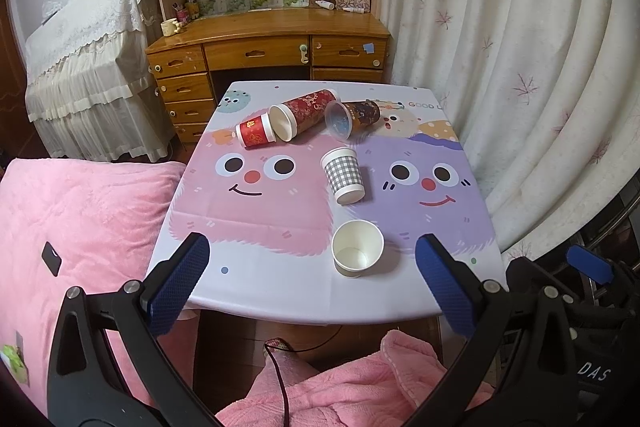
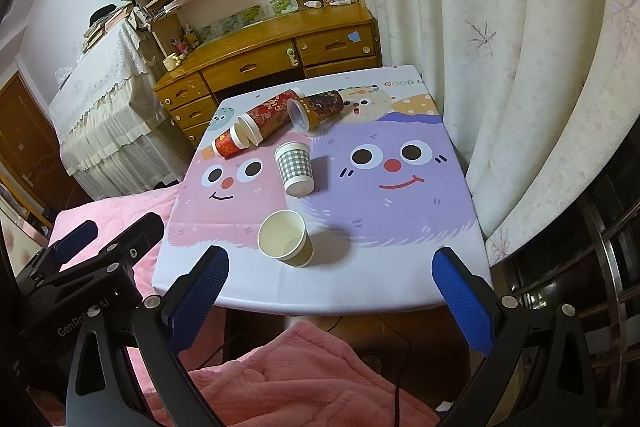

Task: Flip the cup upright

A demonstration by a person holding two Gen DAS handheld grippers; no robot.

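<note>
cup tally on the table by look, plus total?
Plain white cup, upright: 1
Grey checked cup, on its side: 1
Red patterned cups, on their sides, short and tall: 2
Dark brown patterned cup, on its side: 1
Clear plastic cup, fitted over the brown cup's mouth: 1
Total: 6

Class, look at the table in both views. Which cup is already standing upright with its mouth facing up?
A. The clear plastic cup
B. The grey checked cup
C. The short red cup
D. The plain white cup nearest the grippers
D: the plain white cup stands on its base with its open mouth up, while the grey checked cup lies on its side.
</note>
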